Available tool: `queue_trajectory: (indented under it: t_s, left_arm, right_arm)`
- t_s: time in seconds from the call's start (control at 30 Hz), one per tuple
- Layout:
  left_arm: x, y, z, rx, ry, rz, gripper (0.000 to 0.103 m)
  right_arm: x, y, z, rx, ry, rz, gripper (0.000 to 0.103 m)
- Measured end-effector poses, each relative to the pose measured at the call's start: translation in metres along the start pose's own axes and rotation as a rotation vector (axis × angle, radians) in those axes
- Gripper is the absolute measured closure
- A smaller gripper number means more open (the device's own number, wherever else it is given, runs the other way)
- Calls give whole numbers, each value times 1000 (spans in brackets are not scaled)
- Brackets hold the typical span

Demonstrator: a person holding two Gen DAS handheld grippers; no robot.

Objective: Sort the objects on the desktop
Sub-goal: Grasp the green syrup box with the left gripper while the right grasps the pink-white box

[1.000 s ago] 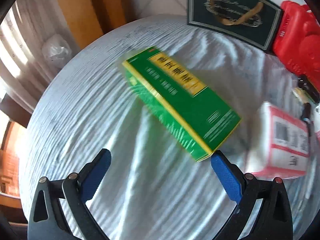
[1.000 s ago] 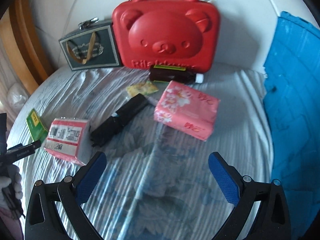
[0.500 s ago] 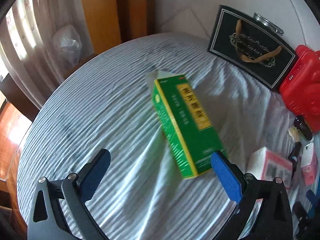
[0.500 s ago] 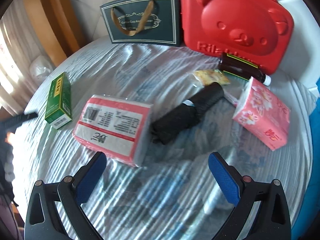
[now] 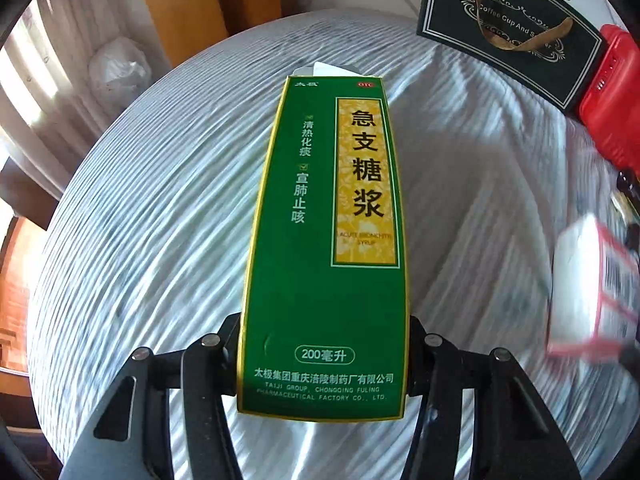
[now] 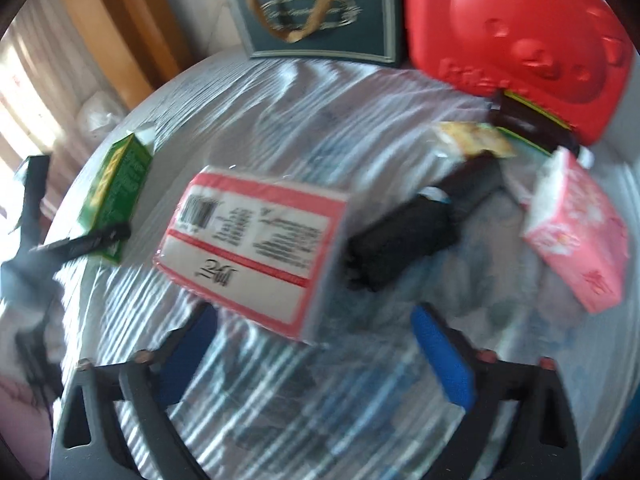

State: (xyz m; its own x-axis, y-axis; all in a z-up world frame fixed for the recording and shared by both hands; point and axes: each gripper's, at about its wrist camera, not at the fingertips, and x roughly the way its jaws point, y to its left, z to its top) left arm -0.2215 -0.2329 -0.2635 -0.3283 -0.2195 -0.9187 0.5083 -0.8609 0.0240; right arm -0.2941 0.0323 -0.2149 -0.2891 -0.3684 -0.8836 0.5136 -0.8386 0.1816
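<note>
Green syrup box (image 5: 324,248) fills centre of left view, near end between closed-in fingers of left gripper (image 5: 324,360), gripped. Right gripper (image 6: 320,352) spread open, empty, low centre of right view, tissue pack (image 6: 252,248) just above it. Umbrella (image 6: 416,228), pink pack (image 6: 576,228), bottle (image 6: 528,124) lie unsorted below red case (image 6: 520,28). Judgement: sorting only starting.

A striped grey-white cloth (image 5: 140,240) covers the round bench; behind it stand orange wooden panels (image 5: 176,8) and sunlit sheer curtains (image 5: 44,92).
</note>
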Motion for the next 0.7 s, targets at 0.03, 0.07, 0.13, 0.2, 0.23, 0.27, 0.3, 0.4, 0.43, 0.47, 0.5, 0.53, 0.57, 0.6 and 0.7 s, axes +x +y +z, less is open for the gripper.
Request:
queue_trajectory:
  t_s: [0.03,0.07,0.13,0.2,0.23,0.27,0.3,0.4,0.43,0.47,0.5,0.53,0.57,0.6,0.7]
  left_arm:
    - [-3,5,-9,-10,10,-9,49]
    - [-7,10,-19,-11,21,-14,49]
    - [-12,13,-31,-4,34,-18,49]
    - [-15,15,-39,6,43,-20,49]
    - [-17,15,-39,7,39,-17,49]
    - [-20,14,-37,3,33,-19,49]
    - [-22,15,-35,-1,24,-28,49]
    - [-27,7,-26,12,-4,-42,49]
    - [-25,4,-22,13,-6,-42,49]
    - [-24,1,-20,8,-5,-51,49]
    - [-22,-2,-19,3,-3,-59,49]
    - [-22,-6,-19,-2,-3,-64,49]
    - [-22,-11,-19,-1,-5,-62,49]
    - [-21,-14,-20,6,-8,-57,49]
    - [-22,-19,-28,18,-11,-37,49]
  right_arm:
    - [4,7,1,-9,7,30,41]
    - [7,17,2,-35,20,57,41]
    - [8,42,1,-104,62,211,41]
    - [1,63,-3,-178,66,282,41]
    - [-4,71,-3,-217,42,241,35]
    - [-5,74,-1,-233,25,191,13]
    - [-6,73,1,-236,11,145,2]
    - [-3,65,11,-234,-10,47,0]
    - [-1,63,14,-231,-17,30,0]
    - [2,62,16,-232,-23,16,0]
    - [5,63,16,-239,-29,0,0]
    - [9,65,16,-253,-30,-15,0]
    - [12,68,17,-273,-27,-25,0]
    - [15,70,17,-295,-27,-33,0]
    - [21,81,9,-355,-60,-55,0]
